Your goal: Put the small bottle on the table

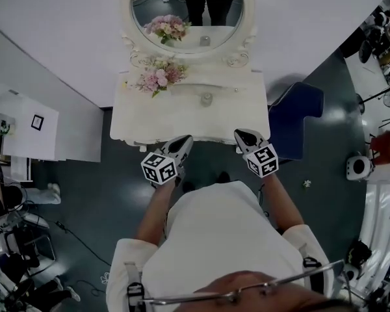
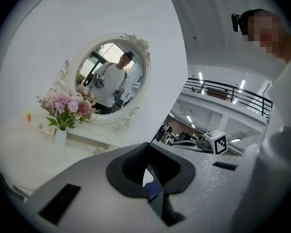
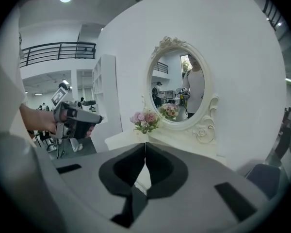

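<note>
Standing on the one white tabletop (image 1: 247, 117) are one flower vase (image 1: 159, 78) and what looks like one small bottle (image 1: 207, 98). The left hand-held gripper (image 1: 184, 142) and right hand-held gripper (image 1: 242, 135) hover near its front edge, jaws together, empty.

— Your head camera is looking steeply down past your chest at the dressing table (image 1: 247, 103), just in front of you.
— And the gripper cameras?
— Each is looking almost level along its own jaws. All three are sharing the mirror (image 2: 111, 81) and flowers (image 3: 144, 119).

table (image 1: 133, 121): white (cream tint) | flowers (image 1: 161, 77): pink | chair (image 1: 299, 112): blue
</note>
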The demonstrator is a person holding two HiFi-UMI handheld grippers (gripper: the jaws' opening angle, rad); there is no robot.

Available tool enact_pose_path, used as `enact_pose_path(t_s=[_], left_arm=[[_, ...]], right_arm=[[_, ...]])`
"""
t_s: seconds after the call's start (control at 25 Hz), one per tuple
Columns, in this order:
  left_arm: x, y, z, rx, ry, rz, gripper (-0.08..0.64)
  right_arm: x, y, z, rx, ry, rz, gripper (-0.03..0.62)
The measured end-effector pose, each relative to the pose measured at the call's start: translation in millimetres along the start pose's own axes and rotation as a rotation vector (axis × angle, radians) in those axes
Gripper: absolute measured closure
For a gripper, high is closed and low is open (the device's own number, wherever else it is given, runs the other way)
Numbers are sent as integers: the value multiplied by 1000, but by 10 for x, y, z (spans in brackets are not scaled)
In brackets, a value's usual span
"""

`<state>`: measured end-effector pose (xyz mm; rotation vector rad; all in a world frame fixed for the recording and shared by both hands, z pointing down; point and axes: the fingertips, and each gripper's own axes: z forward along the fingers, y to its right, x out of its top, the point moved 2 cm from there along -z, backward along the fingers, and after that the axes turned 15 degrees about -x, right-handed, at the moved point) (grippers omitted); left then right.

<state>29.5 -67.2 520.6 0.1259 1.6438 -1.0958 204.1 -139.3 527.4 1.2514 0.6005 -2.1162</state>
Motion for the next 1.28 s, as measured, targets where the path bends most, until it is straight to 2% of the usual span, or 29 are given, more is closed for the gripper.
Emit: enact_pose_path(t_s=[0.12,0.4,0.76,1.28], left_arm=[[33,74,39,22,24,-1,557],[91,222,104,39,46,10,557],[140,271,126,44,65,16,557],[168,226,77,42,48,17,557]], right_arm=[[2,147,-92,16,6,-16,584],[119,303,-120,43,63,22,586],[152,269,-98,70,72,5,586],[203,214,-99,59,74,4,586]])
